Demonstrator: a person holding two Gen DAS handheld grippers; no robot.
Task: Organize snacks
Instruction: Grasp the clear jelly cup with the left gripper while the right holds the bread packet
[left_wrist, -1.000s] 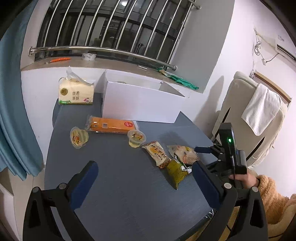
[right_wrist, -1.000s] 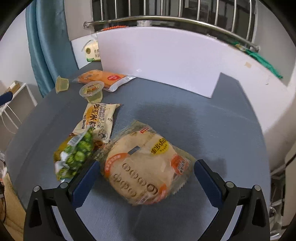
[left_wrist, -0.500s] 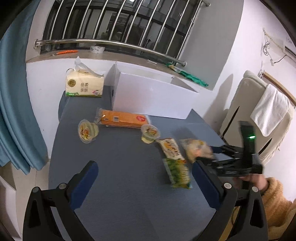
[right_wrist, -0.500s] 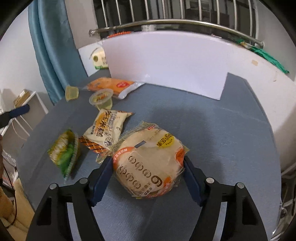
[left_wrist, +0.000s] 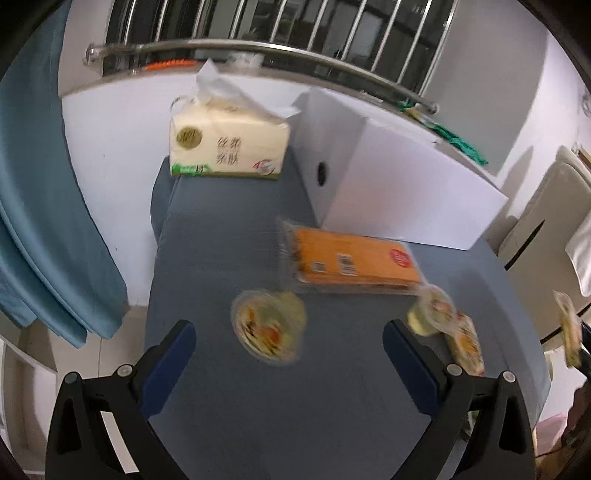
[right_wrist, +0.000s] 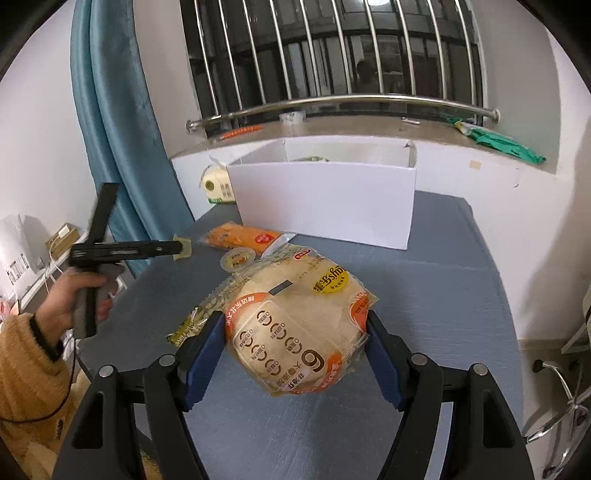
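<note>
Clearly, the right gripper (right_wrist: 295, 347) is tilted downward over the blue table (right_wrist: 443, 295), its jaws, which have just been closing, clamped on both sides of a round bread packet (right_wrist: 295, 325). The packet is held off the tabletop. The left gripper (left_wrist: 288, 354) is angled down with its jaws wide apart around nothing, a jelly cup (left_wrist: 267, 328) lying on the table ahead of them. The white box (right_wrist: 325, 199) stands open at the table's far edge; only a sliver of its contents is seen.
</note>
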